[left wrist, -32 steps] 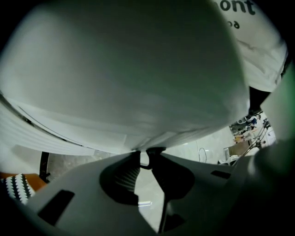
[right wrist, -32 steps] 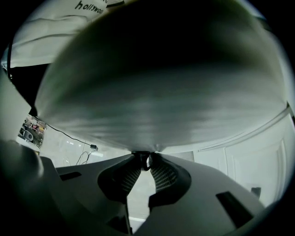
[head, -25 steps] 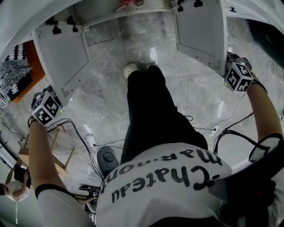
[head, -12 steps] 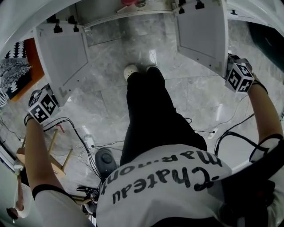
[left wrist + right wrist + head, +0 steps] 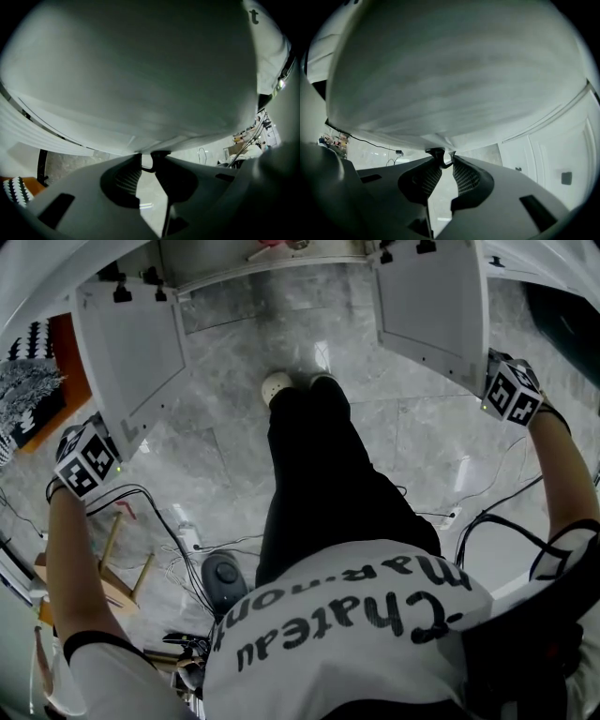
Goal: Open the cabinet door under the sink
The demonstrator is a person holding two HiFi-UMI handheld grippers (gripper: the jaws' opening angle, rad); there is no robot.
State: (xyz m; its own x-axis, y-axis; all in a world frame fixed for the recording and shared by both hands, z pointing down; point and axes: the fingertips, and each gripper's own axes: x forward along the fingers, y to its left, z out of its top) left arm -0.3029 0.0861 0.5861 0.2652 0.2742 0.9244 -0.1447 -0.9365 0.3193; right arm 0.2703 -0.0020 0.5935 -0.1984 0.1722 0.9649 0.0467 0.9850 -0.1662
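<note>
The left hand-held gripper [image 5: 149, 160] is closed narrowly on the free edge of the left cabinet door [image 5: 131, 352], which stands swung open. The right hand-held gripper [image 5: 446, 159] has just been opening its jaws, which are slightly apart, and the edge of the open right cabinet door [image 5: 431, 306] is at their tips.

White flat-panel left cabinet door [image 5: 131, 357] and white flat-panel right cabinet door [image 5: 431, 310] are stood open toward the person. Each is hinged at its far end to the dark cabinet opening [image 5: 262, 263] at the top of the head view. Grey marble tile floor [image 5: 234, 446] is exposed between them. Black-trousered legs [image 5: 319, 484] are planted between the doors, white shoes [image 5: 278, 387] nearest the opening. Black cables [image 5: 155, 512] are strewn on the floor left of the legs, and a round dark plastic device [image 5: 228, 579] is sited nearer the person. A light wooden stool [image 5: 112, 538] is placed left of the cables. A small white plug block [image 5: 453, 518] is laid right of the legs. A black-and-white patterned rug [image 5: 28, 395] is located left of the left door.
</note>
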